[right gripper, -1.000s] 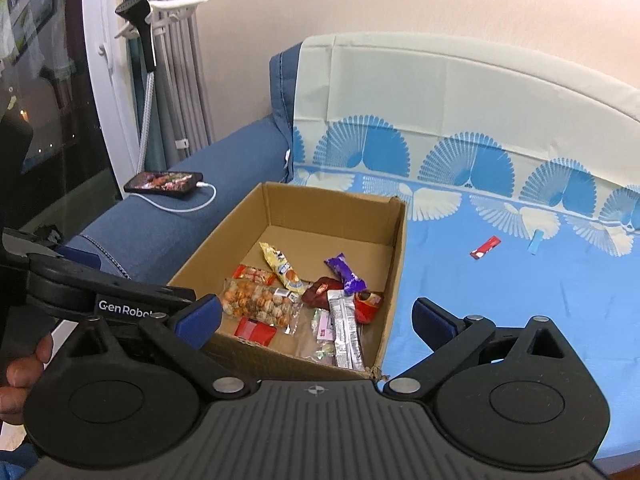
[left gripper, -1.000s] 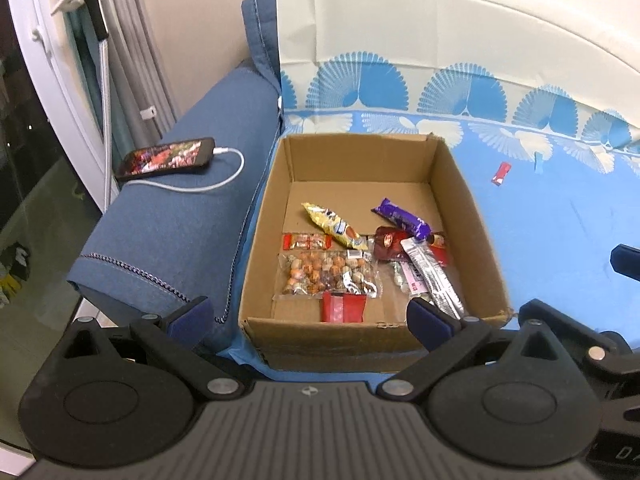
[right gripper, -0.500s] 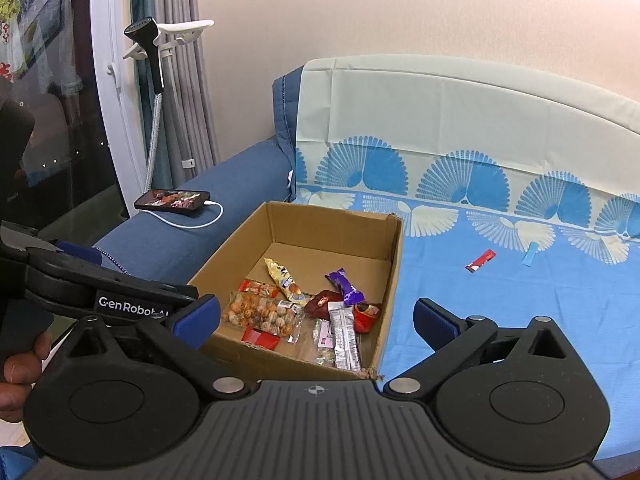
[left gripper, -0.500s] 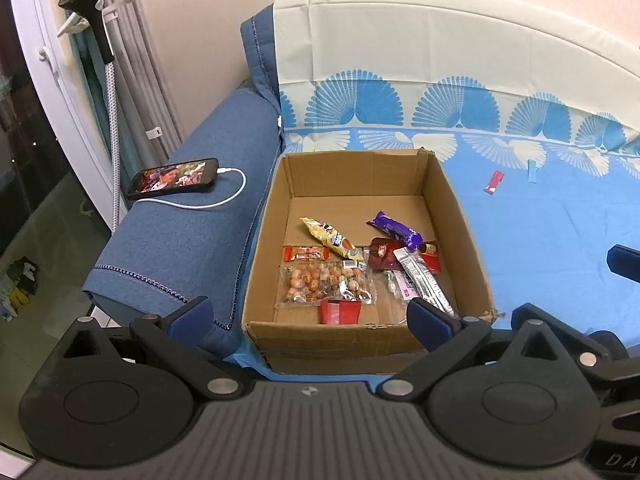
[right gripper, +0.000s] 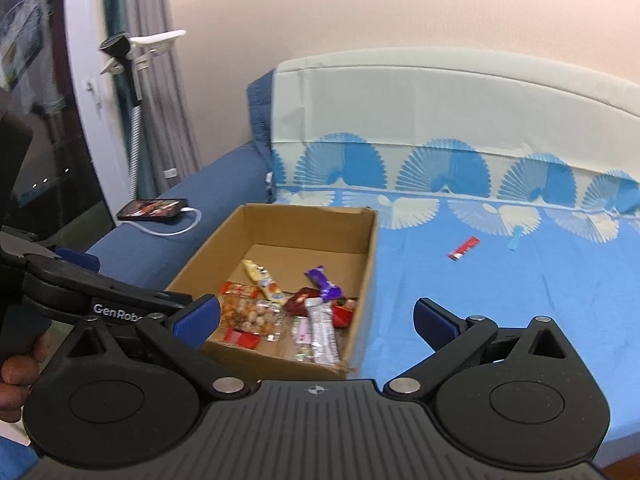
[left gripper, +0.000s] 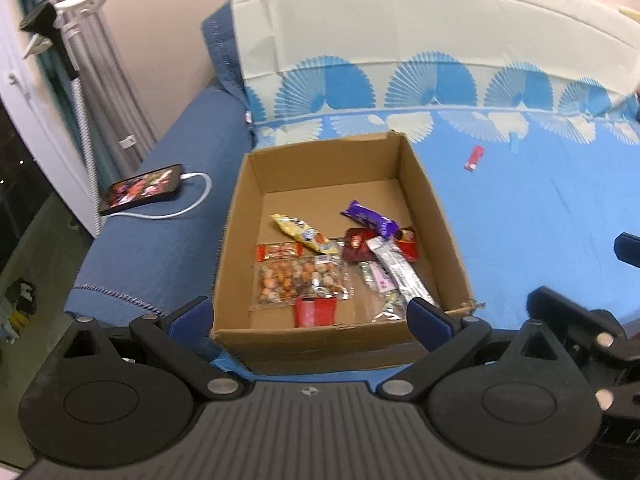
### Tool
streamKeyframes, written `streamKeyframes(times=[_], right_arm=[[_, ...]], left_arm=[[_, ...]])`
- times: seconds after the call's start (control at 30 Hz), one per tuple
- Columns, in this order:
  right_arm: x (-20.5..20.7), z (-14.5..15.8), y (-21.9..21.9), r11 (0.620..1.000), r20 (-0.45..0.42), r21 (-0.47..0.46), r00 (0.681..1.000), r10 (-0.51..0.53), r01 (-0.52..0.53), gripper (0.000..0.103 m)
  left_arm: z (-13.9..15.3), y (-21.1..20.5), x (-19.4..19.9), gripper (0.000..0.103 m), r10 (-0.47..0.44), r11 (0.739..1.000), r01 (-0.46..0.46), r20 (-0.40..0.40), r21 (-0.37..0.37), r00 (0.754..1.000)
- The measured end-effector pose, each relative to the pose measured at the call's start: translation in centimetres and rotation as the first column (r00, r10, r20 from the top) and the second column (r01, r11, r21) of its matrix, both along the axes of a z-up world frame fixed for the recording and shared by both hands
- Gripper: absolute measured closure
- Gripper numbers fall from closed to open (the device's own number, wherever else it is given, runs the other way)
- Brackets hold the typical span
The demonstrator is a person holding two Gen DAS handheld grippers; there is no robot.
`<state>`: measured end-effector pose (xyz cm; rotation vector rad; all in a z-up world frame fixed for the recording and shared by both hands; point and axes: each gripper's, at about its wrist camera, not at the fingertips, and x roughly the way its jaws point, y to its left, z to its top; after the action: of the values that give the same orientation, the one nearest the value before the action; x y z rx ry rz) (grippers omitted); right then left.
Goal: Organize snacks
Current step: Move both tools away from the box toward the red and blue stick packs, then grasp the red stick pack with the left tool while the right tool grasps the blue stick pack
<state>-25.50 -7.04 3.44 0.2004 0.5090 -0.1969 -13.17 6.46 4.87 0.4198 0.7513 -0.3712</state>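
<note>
An open cardboard box [left gripper: 436,216] [right gripper: 208,248] sits on the blue sheet and holds several snacks: a clear bag of nuts [left gripper: 298,280], a yellow packet [left gripper: 302,234], a purple bar [left gripper: 370,218] [right gripper: 324,282], a silver stick [left gripper: 396,274] and red packets. One red snack [left gripper: 474,158] [right gripper: 463,249] lies loose on the sheet to the right of the box. My left gripper [left gripper: 310,316] hovers open in front of the box's near wall, holding nothing. My right gripper [right gripper: 316,316] is open too, back from the box's near right corner.
A phone [left gripper: 140,189] [right gripper: 154,208] on a white cable rests on the blue armrest left of the box. A small blue strip [right gripper: 514,238] lies past the red snack. A white stand [right gripper: 138,80] and curtain are at the far left. A hand [right gripper: 16,372] holds the left gripper.
Both grippers have pulled back and up from the box, so it looks smaller and farther. Both stayed open. The snacks have not moved.
</note>
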Motion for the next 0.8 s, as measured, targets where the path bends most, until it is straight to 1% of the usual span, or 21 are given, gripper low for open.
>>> streamKeyframes(times=[0.13,0.23,0.33,0.5,0.67,0.73,0.8], right_arm=[[-0.9,-1.0,-3.1,0.997,-0.020,0.029,0.997,-0.077,0.078,0.000],[-1.4,-2.0,-5.7,0.989,-0.049,0.028,0.989,-0.143,0.144,0.000],[-1.9,-3.0,-8.8,0.974,-0.070,0.044,0.973,-0.220,0.224,0.000],[-2.0,-4.1,-13.9,0.940,-0.091,0.054,0.939,-0.332,0.338,0.000],[-0.3,-5.2,-19.5,0.905,-0.104,0.041,0.902,-0.418,0.424,0.000],[0.6,-5.8,-22.2,0.891,-0.105,0.037,0.889,-0.447,0.452,0.000],[1.6,-6.5,-24.8,0.880,-0.112,0.048,0.878,-0.465,0.473,0.000]], left_arm=[[-0.6,-2.6,0.5,0.000,-0.041,0.999,0.042,-0.044,0.015,0.998],[-1.1,-4.9,1.0,0.000,-0.071,0.997,0.073,-0.084,0.022,0.994],[-1.8,-7.5,1.7,0.000,-0.103,0.994,0.108,-0.139,0.024,0.985],[-2.7,-12.8,3.1,0.000,-0.176,0.982,0.185,-0.195,0.026,0.965],[-3.5,-19.4,6.5,0.000,-0.231,0.971,0.240,-0.263,0.000,0.937],[-3.9,-22.3,8.3,0.000,-0.249,0.967,0.256,-0.271,-0.010,0.930],[-4.6,-25.2,10.4,0.000,-0.258,0.964,0.266,-0.268,-0.007,0.928]])
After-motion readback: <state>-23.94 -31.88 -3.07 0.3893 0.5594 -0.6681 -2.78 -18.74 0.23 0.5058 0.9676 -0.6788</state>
